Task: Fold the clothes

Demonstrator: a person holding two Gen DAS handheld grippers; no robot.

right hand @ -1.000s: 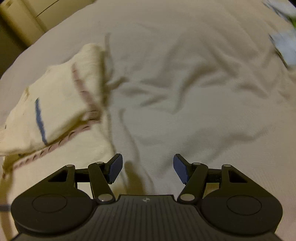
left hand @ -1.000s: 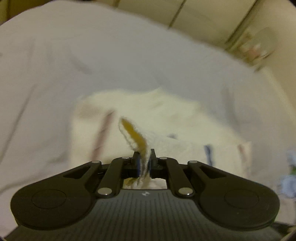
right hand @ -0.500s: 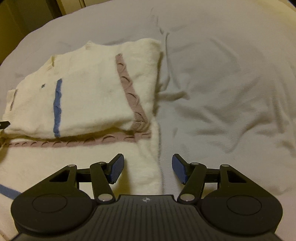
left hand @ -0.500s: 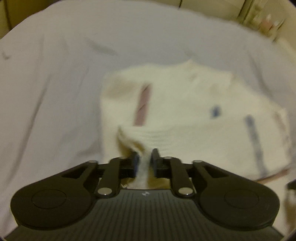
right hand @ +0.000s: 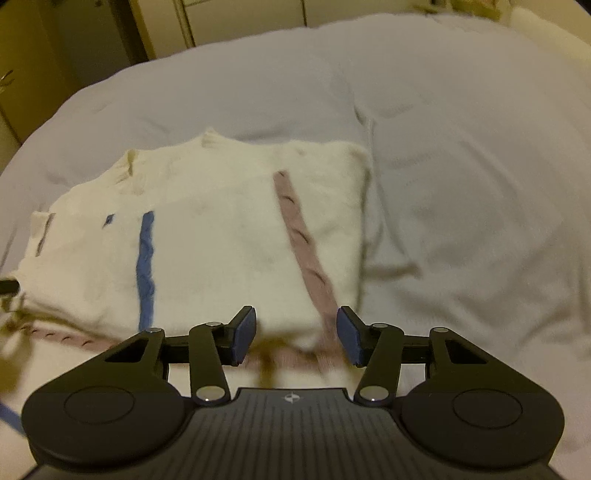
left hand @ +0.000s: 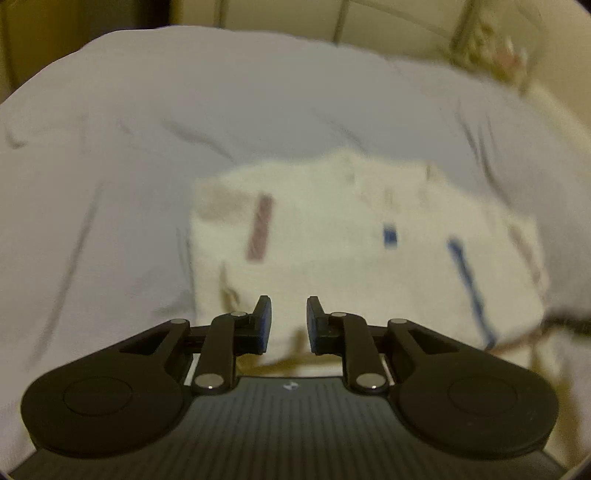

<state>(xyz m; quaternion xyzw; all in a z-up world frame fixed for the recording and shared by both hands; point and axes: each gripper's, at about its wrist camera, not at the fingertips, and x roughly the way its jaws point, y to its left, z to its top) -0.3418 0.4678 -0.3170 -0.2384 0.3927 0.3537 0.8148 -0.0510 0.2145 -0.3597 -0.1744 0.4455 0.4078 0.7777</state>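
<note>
A cream knitted sweater with one blue and one mauve cable stripe lies folded on a white bedsheet. In the left wrist view the same sweater looks blurred, spread just ahead of the fingers. My left gripper is open over the sweater's near edge, nothing between its blue pads. My right gripper is open too, hovering above the near edge by the mauve stripe. A lower layer of the sweater shows under both grippers.
The white sheet covers the whole bed, wrinkled to the right of the sweater. Pale cupboard doors stand behind the bed. A blurred cluttered shelf sits at the far right. A dark edge of the other gripper shows at the right.
My left gripper let go of the sweater fold it was pinching and now stands open. The fold lies flat. My right gripper swung left from bare sheet to over the sweater.
</note>
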